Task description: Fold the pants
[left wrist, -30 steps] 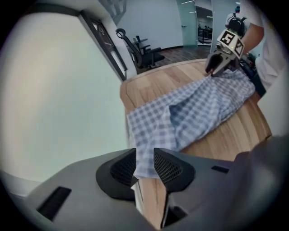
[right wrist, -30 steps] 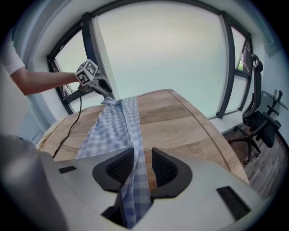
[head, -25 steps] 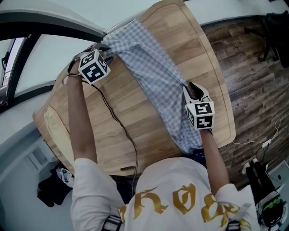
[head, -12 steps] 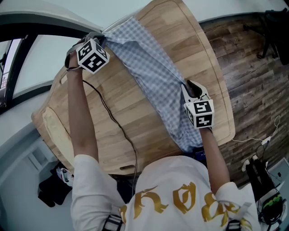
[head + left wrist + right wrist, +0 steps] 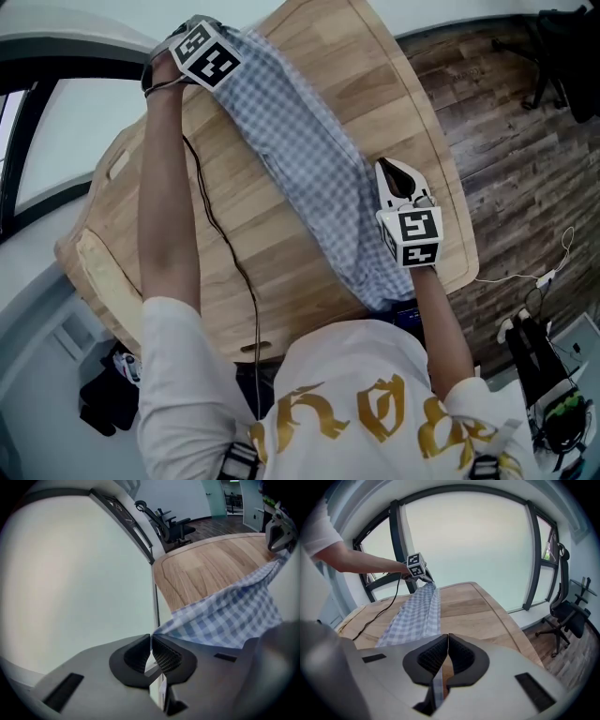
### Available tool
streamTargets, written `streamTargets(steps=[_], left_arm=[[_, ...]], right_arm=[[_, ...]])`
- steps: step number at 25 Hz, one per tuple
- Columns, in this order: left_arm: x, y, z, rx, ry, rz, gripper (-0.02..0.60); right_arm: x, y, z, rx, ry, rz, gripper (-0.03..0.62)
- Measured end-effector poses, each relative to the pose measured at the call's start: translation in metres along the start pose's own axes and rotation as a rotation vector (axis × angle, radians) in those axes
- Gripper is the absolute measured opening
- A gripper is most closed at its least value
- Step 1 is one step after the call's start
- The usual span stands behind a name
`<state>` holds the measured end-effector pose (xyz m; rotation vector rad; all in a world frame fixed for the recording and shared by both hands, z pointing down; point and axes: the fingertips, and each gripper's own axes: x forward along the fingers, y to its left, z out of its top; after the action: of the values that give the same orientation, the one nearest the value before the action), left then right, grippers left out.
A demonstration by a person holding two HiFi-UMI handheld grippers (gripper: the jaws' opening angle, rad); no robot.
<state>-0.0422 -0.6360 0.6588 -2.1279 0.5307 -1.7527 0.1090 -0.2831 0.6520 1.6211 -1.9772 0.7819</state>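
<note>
Nearest the person, the right gripper (image 5: 447, 641) had just been closing, and its jaws were clenched on a thin fold of the blue-and-white checked pants (image 5: 300, 159). A strip of the cloth showed in the slit between them. Behind those jaws, a short end of the pants hung over the near edge of the wooden counter (image 5: 375, 84).

Ahead of the right jaws, the pants ran as one long narrow band across the counter, partly lifted and pulled fairly straight. The band ended at the left gripper (image 5: 151, 644) by the far edge. The left jaws were also pressed together, gripping the far end of the cloth, which spread out to their right.

This looked like the stretching-out step, with the garment held at two points and no fold made yet.

The next move probably calls for keeping both grips firm. One end would be carried over toward the other, with the edges laid in line.
</note>
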Motion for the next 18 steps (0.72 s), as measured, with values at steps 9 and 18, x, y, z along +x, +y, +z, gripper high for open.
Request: streamTargets(steps=[9,18], left_arm=[[-0.012,-0.009,-0.025,-0.421,-0.103,0.040,0.058],[-0.127,-0.052,0.003,-0.677,-0.420,0.070,0.043]], right_arm=[[-0.009,-0.016,-0.008,0.028,-0.016,0.022,0.025],[-0.043,-0.013,0.003,0.057,-0.069,0.026,0.023]])
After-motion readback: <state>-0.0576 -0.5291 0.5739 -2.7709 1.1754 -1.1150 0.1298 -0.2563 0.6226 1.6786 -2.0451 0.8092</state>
